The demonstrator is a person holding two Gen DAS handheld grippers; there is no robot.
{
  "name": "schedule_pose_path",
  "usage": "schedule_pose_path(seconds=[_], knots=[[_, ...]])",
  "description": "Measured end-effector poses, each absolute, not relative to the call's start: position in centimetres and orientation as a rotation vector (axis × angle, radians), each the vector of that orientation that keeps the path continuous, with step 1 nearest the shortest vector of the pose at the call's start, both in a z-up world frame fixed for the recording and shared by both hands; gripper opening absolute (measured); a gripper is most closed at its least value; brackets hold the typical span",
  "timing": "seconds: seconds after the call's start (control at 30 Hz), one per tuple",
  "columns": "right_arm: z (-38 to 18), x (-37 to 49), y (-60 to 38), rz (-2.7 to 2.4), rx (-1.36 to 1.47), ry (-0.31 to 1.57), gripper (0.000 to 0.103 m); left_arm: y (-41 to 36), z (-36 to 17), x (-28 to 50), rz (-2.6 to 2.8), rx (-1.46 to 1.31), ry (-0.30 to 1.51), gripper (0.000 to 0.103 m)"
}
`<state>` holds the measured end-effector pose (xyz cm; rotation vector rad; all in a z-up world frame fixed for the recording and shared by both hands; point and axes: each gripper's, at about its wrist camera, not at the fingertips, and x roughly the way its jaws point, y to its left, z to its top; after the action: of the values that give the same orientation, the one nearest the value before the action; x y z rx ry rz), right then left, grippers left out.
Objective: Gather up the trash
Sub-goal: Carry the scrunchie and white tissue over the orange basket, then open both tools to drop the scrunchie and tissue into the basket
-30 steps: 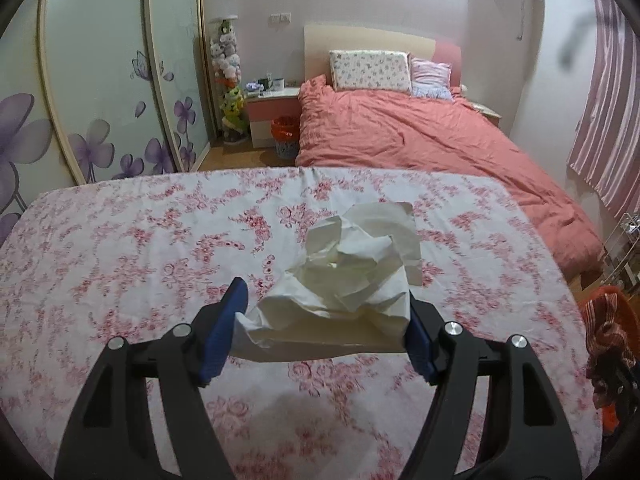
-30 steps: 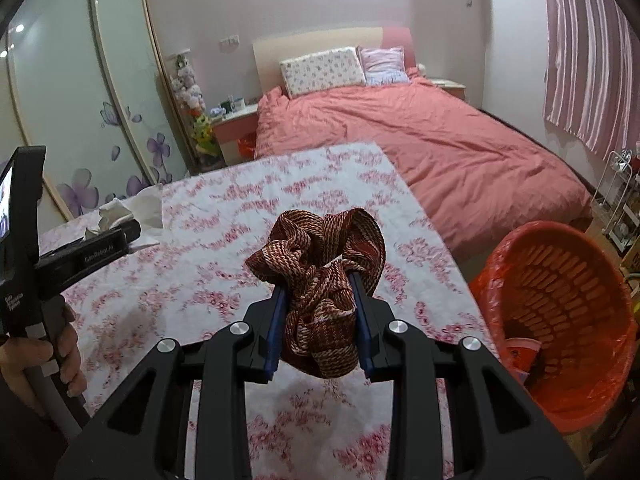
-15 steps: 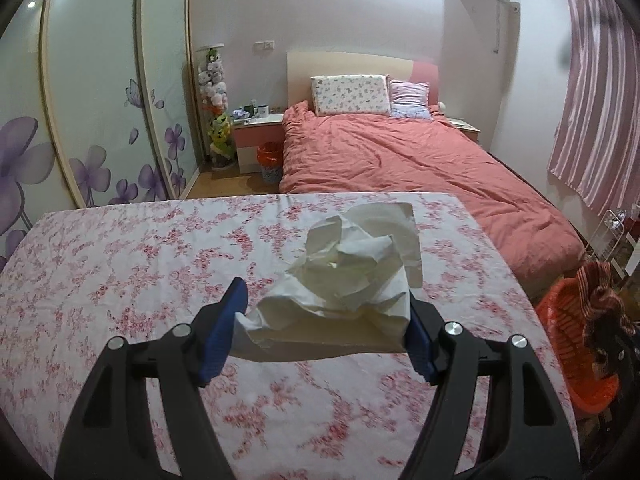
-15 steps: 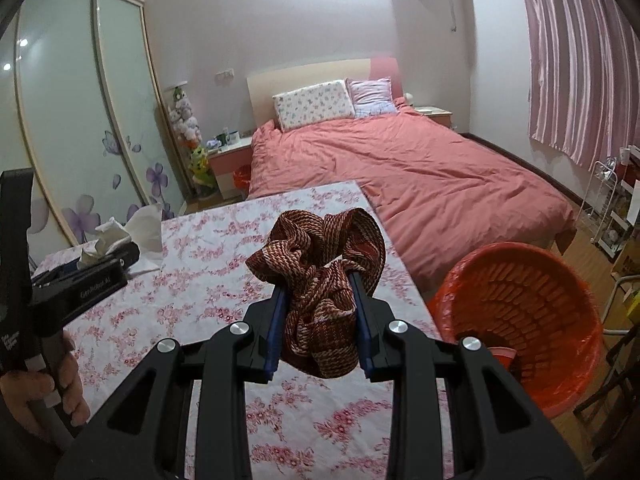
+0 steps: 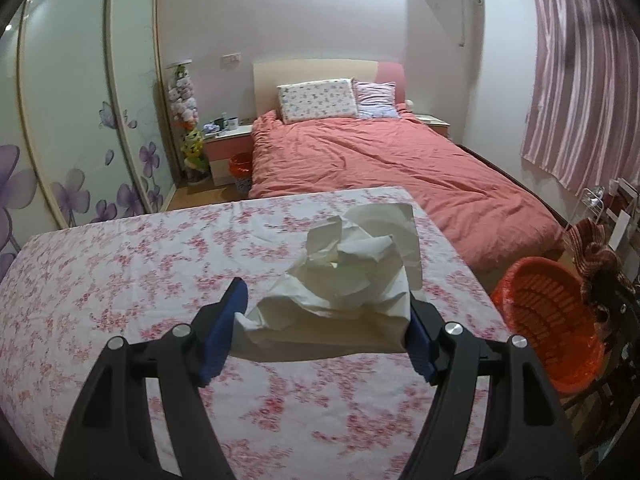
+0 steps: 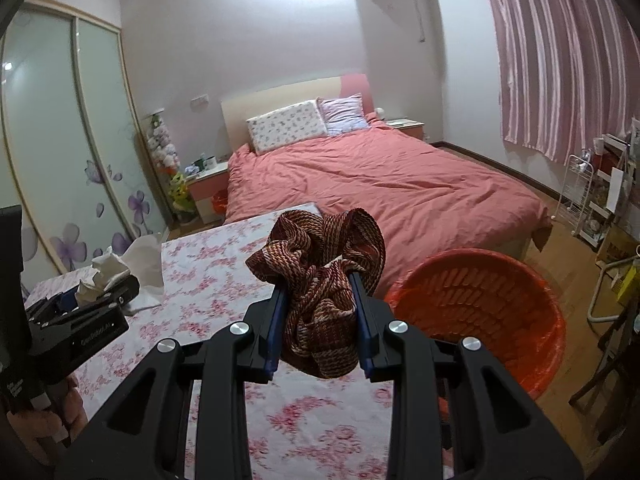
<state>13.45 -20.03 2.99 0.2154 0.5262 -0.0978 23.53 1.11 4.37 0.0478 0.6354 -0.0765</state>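
Note:
My left gripper is shut on a crumpled white paper wad and holds it above the floral-clothed table. My right gripper is shut on a bunched red-brown woven cloth, held above the table's right edge, just left of the orange trash basket. The basket also shows at the right of the left wrist view, with the cloth above its far rim. The left gripper and its paper show at the left of the right wrist view.
A bed with a coral duvet stands beyond the table. Sliding wardrobe doors line the left wall. A nightstand and small red bin are by the bed. A white wire rack and clutter stand right.
Both grippers have risen and shifted right with their loads. The orange basket has come into fuller view beside the table, and the cloth is now close to the basket.

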Motion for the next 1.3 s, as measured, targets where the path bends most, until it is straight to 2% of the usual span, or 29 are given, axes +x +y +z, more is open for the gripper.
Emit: schedule_pose_path(seconds=[0.5,1.17,1.27,1.3], knots=[[2.1,11.9,-25.9,-0.222,0.284,0.515,0.031,-8.8,3.8,21.2,-0.251,0.093,0.64,0.07],[-1.8,12.6,-35.0,-0.331,0.464,0.551,0.031,-22.5,-0.7,22.0,-0.527,0.126,0.734,0.071],[-2.6,13.3,-35.9,-0.314,0.488,0.568,0.035,-23.9,-2.0,22.9,-0.54,0.141,0.761,0.075],[-2.9,13.6,-36.1,-0.307,0.495,0.575,0.04,-24.3,-2.6,23.3,-0.54,0.146,0.776,0.076]])
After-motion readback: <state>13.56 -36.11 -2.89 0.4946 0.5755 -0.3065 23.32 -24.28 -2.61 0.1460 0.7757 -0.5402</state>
